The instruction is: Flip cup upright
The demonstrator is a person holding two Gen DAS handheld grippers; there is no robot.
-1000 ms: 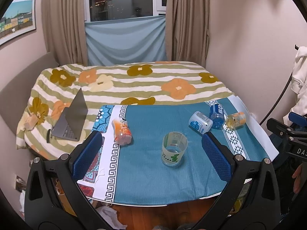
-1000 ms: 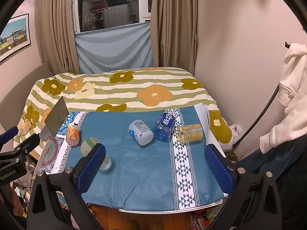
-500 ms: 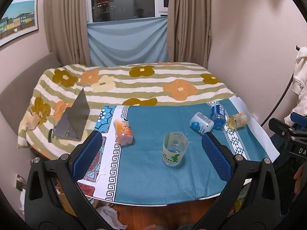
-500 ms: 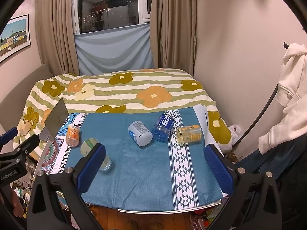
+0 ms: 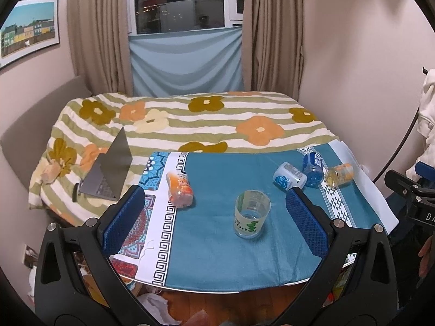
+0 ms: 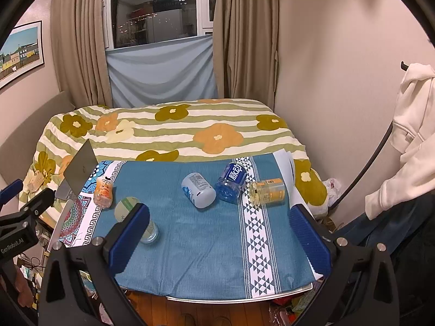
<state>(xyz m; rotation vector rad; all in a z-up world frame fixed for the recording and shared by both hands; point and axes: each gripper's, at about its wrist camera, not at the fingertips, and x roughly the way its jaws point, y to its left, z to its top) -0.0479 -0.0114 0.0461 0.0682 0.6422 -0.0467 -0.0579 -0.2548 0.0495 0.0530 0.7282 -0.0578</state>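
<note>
Teal cloth [image 5: 217, 250] is covering the desk [image 5: 231, 291], with a patterned white border running down its left side. Clear cup [image 5: 251, 214] is standing upright on the cloth, mouth up, green print on its wall, sitting ahead of my left jaws and between their two blue pads. I am holding the left jaws [image 5: 214, 218] wide apart, gripping nothing, hovering short of the cup without touching it. I am holding the right jaws [image 6: 218, 240] wide apart too, with nothing between them; in the right wrist view the cup [image 6: 151, 231] is partly hiding behind the left-hand pad.

Four other containers are lying on their sides. Orange bottle [image 5: 179, 188] is resting at the cloth's left border, well apart from the cup. White bottle [image 6: 198, 190] is lying near the far middle, blue bottle [image 6: 232, 183] just beside it, the two seeming to touch. Yellow jar [image 6: 267, 192] is lying just right of the blue one, on the triangle-patterned strip.

Beyond the desk a bed [image 5: 190, 119] is carrying a striped flower quilt, with an open laptop [image 5: 110, 175] sitting on its left part.
</note>
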